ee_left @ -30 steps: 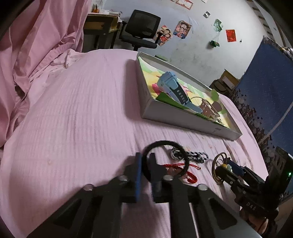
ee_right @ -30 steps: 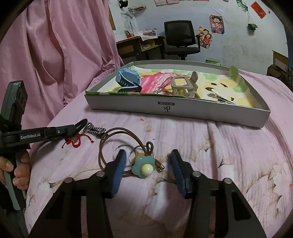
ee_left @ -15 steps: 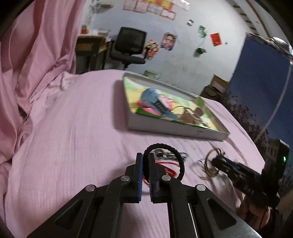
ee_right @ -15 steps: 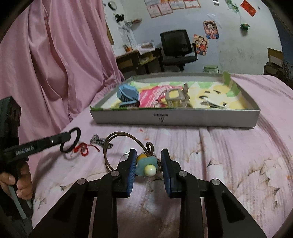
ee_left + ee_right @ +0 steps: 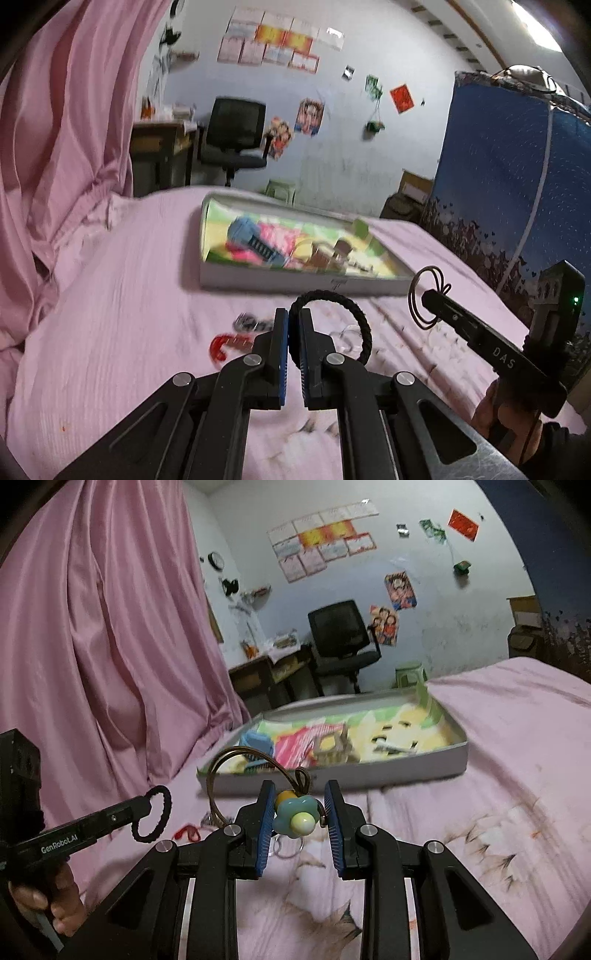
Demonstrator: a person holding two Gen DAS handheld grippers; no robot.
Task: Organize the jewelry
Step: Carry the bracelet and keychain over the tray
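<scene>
Your left gripper [image 5: 293, 328] is clenched on a black braided hair tie [image 5: 354, 317], whose loop arcs up and to the right of the closed jaws, lifted clear of the pink bedspread [image 5: 110, 295]. Your right gripper [image 5: 299, 814] is clamped on a blue flower charm [image 5: 295, 816] with a pale centre, held between the blue pads [image 5: 264, 823]; its brown hair loops [image 5: 236, 764] rise up and left of the jaws, off the bed. Ahead of both sets of jaws sits the shallow grey-walled tray [image 5: 406, 771], with a blue clip [image 5: 255, 744] and other small pieces inside, though blur hides their detail. Below and left of your left jaws, resting on the bedspread, lie a red cord bracelet [image 5: 229, 343] and, just beyond it, a dark chain piece [image 5: 251, 323]. From the right wrist view, your left gripper appears low on the left, the hair tie dangling at its tip, with your hand [image 5: 55, 904] around its grip.
</scene>
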